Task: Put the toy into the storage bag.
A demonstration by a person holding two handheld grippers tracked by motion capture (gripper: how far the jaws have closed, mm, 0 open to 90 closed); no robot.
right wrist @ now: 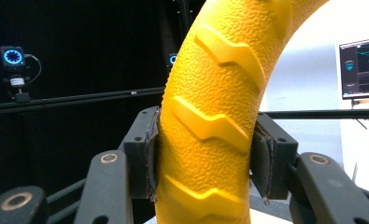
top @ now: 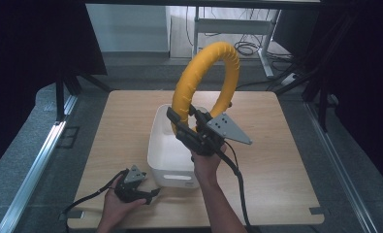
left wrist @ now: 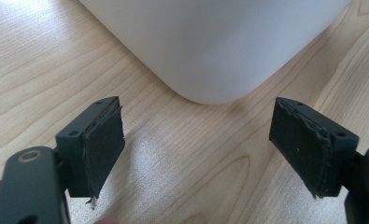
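Currently on the light wooden tabletop (top: 276, 160): one white rectangular plastic bin (top: 167, 150), set left of centre, its near wall close to the near edge.

Item in hand: one large yellow textured ring with raised chevron ribs (top: 206, 77), tyre-like. I hold it upright, its plane standing roughly on edge and its hole open toward the camera of the high view. It hangs in the air directly above the bin's far right part, its lowest arc just over the rim, touching nothing on the table.

Right gripper (top: 191, 128): clamped across the ring's lower left arc, one black pad on each flank, as my right gripper view confirms (right wrist: 205, 154). It sits right over the bin, so it is by far the nearer hand.

Left gripper (top: 148, 194): jaws spread wide, nothing between them, resting low at the near edge, just off the bin's near left corner (left wrist: 215, 70).

Judgement: the bin lies straight below the ring, so I take the coming move to be a lowering. The ring looks wider than the bin's short span, so it would likely have to go in tilted or laid flat.
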